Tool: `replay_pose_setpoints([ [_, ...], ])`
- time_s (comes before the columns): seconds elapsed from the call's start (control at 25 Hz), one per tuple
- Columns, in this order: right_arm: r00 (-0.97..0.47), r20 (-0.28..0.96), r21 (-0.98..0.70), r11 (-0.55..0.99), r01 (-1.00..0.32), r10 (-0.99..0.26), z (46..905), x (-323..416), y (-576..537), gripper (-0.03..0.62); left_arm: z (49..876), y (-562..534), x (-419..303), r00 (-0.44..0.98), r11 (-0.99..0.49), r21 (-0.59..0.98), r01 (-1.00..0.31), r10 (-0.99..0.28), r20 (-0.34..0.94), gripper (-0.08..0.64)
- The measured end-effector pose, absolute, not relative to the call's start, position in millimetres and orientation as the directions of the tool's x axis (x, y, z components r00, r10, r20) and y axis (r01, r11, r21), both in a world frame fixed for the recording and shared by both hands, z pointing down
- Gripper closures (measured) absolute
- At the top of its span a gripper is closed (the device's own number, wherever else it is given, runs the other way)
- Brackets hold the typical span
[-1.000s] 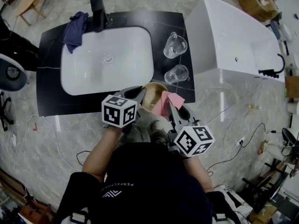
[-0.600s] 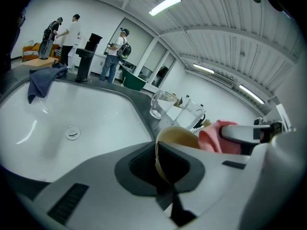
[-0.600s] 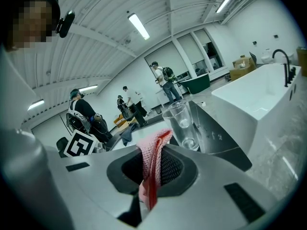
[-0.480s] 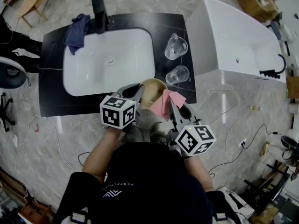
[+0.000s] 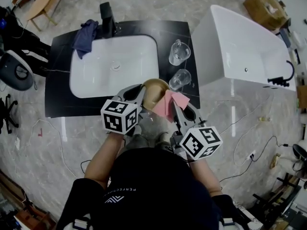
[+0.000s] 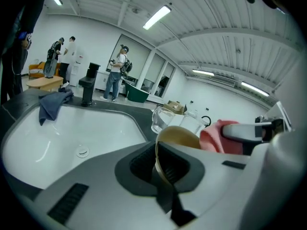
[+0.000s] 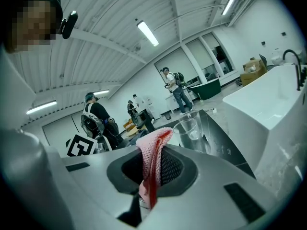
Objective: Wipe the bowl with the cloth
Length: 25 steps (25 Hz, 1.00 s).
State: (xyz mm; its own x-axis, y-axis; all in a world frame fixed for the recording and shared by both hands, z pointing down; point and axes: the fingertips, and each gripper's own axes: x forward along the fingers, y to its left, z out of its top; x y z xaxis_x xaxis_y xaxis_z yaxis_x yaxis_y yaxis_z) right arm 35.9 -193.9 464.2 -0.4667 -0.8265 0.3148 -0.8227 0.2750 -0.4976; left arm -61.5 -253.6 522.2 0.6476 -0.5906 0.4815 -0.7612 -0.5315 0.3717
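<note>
Right tool [image 7: 152, 174] pinching pink cloth [image 7: 152, 150], fold nipped tight between jaws. Left tool [image 6: 163, 166] clamped on rim of tan bowl [image 6: 180, 135]. Bowl held above front edge of black worktop [image 5: 57, 99], cloth at its right rim, seemingly touching. Best play: firm rim grip, tilt opening toward cloth, sweep round inner wall with even pressure. Nearer glass [image 5: 181, 77] just beyond, so short strokes.

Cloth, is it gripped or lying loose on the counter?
Gripped: the cloth is pinched in the shut right gripper, its free end sticking out beside the bowl.
</note>
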Motion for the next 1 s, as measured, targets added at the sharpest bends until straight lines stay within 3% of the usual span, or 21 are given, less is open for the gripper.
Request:
replay_pose_setpoints([
  [1.0, -0.595, 0.043, -0.379, 0.538, -0.753, -0.803, 358, 20, -192, 0.549, 411, -245, -85, 0.492, -0.481, 0.115, -0.869, -0.813, 0.313, 0.540],
])
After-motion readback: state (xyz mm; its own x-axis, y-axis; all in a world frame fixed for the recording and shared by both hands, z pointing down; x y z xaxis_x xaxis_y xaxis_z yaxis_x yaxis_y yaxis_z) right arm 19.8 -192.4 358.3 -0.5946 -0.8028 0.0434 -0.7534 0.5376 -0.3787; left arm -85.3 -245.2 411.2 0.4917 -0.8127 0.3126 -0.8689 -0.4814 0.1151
